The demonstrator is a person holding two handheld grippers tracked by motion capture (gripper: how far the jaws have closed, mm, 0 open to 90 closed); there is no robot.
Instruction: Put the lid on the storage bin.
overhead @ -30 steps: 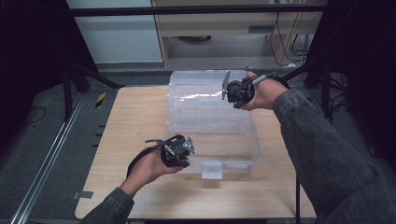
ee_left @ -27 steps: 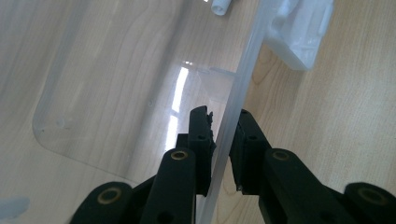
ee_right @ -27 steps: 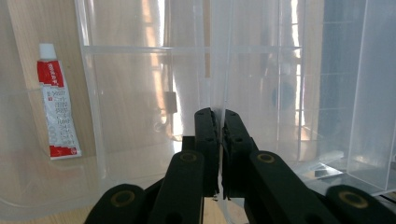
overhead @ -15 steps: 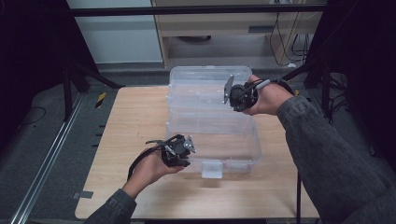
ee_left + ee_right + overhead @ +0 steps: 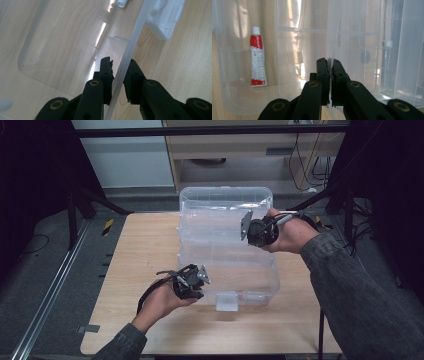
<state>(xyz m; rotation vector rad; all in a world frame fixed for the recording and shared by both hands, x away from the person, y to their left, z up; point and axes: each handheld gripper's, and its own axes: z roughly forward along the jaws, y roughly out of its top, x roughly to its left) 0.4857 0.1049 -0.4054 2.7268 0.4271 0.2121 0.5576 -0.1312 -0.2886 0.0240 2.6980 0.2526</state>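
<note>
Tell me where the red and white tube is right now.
In the right gripper view, the red and white tube lies on the floor of the clear plastic box, at the picture's left, well left of the right hand-held gripper, which pinches a clear edge.

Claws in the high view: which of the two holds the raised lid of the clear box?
The right claw, shut on the lid at the far side; the left claw grips the near wall of the box.

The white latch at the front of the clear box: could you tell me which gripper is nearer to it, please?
Left. The left gripper grips the box's front rim close beside the white latch; the right gripper holds the lid's edge at the far side.
</note>
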